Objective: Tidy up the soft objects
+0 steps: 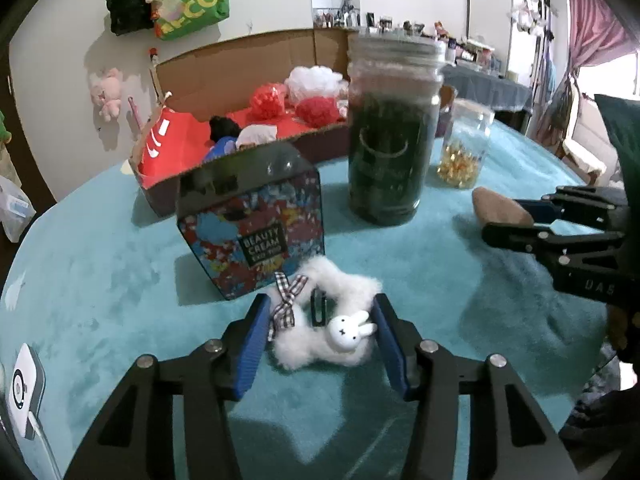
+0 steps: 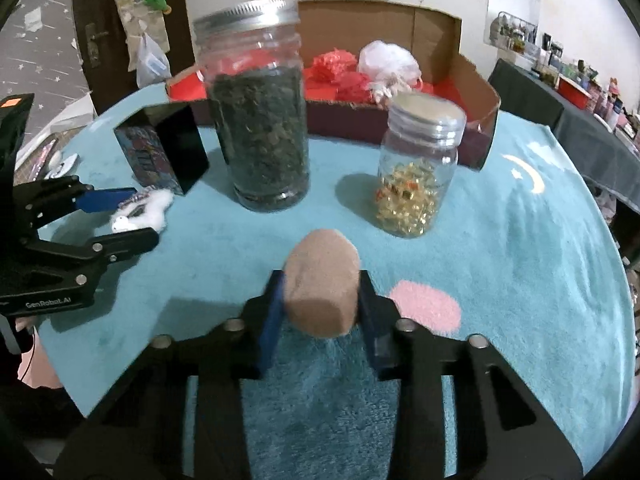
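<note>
here the right gripper pinches the light, squashy tan plush lump mid-body, while the left gripper, half open, brackets the white fluffy bunny scrunchie, best pinched across its fur.

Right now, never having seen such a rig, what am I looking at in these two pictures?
A person holds a two-finger gripper in each hand, with a camera on each looking along its fingers. The left view shows the left gripper around a white fluffy bunny clip, its pads not clearly pressing. The right view shows the right gripper shut on a tan sponge. On the teal mat stand a tall jar, a small jar, a tin and a cardboard box of soft things.
</note>
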The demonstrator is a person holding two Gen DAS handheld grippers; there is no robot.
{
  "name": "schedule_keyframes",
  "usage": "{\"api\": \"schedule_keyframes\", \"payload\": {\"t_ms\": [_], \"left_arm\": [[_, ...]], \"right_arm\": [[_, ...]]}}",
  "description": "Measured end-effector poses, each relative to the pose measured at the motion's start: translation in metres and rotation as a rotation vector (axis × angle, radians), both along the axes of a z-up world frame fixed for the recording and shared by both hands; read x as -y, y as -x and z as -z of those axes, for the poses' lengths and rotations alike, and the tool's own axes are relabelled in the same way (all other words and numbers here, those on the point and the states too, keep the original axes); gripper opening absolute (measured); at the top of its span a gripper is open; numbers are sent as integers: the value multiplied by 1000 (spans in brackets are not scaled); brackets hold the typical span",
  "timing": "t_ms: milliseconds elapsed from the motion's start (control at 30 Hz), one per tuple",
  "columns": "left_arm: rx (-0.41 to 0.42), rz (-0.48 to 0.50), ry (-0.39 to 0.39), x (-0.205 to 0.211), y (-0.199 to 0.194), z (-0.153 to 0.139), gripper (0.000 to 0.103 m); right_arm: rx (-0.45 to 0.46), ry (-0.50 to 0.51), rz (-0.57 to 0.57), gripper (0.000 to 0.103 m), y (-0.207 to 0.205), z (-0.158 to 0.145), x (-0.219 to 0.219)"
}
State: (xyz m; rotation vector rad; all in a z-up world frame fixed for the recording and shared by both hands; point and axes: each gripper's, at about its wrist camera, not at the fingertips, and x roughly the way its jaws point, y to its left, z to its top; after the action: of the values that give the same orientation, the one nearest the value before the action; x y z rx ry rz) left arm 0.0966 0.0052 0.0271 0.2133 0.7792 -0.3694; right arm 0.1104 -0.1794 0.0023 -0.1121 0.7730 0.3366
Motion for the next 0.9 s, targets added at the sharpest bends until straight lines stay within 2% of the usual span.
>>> {"api": "schedule_keyframes", "payload": {"t_ms": [200,367,900], "left_arm": [[23,13,28,-1,1,-12,53],[13,0,46,-7,-1,-12,54],[-19,-151,51,-73,-2,-10,53]], "right_arm": [[50,-13,-28,32,6,-17,-6],[46,-13,-22,32,6,-18,-4],[-9,-21,75,32,-1,-10,38]]}}
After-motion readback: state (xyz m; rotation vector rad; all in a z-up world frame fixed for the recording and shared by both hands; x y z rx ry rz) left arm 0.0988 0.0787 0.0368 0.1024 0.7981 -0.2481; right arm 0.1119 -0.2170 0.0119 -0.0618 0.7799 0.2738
